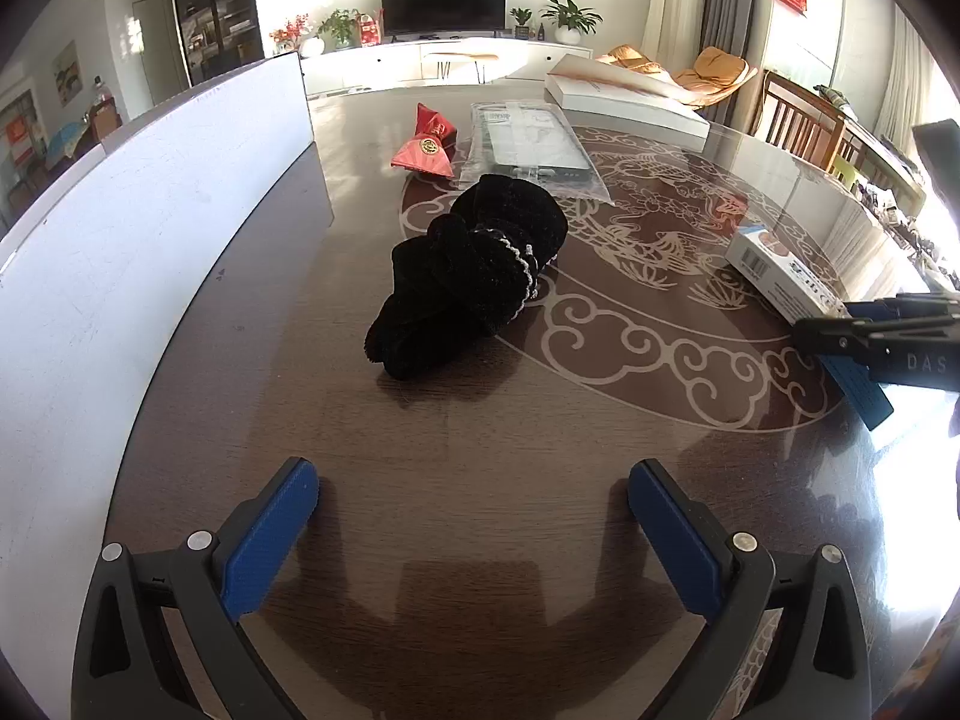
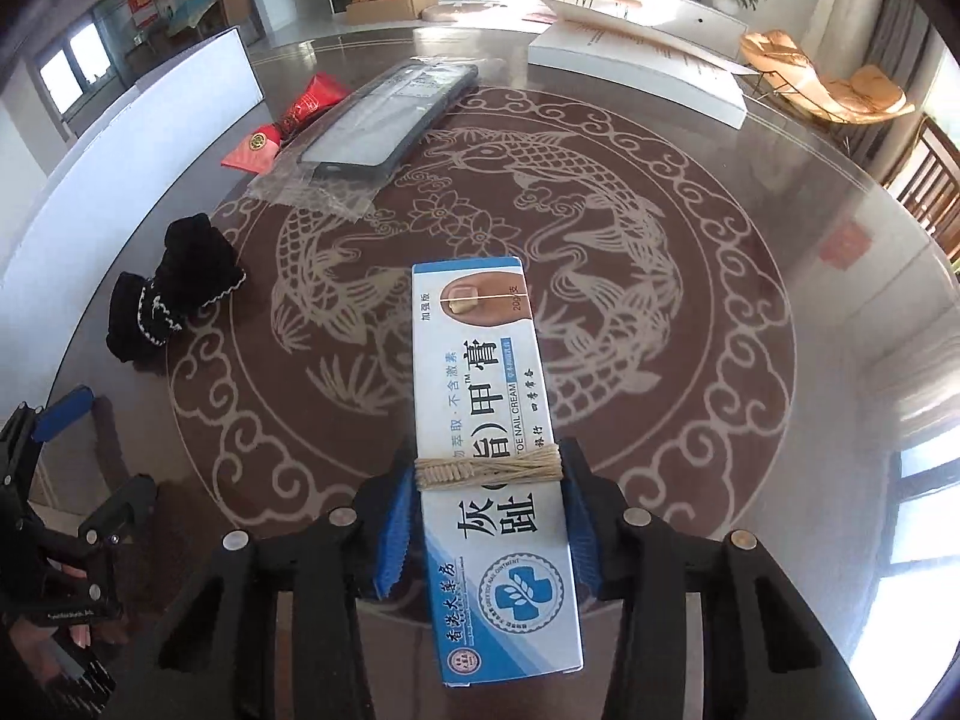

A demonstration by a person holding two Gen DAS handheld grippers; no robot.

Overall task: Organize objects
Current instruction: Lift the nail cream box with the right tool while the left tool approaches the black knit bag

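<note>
Item: long blue-and-white cardboard nail cream box (image 2: 498, 456), a band of tan string wound round it near the middle.
Long axis: runs straight out from the right gripper (image 2: 489, 516) toward the middle of the round dark glass-topped tabletop (image 2: 750, 276); the end with the toenail picture points away, the end with the blue cross seal lies back between the gripper arms.
Position relative to gripper: box sits lengthwise between the two blue pads, which press on its long sides just behind the string band.
Right gripper state: clamped on the box.
Left gripper (image 1: 474, 498) state: pads wide apart, nothing between them, above bare tabletop near its front edge.
Other stock: black velvet scrunchie with white trim (image 1: 474, 282), ahead of the left gripper; red foil packet (image 1: 426, 144) and dark phone case in clear plastic wrap (image 1: 528, 144), side by side beyond it.
Far edge: flat white box (image 1: 624, 99).
Left edge: white upright board (image 1: 150, 228).
</note>
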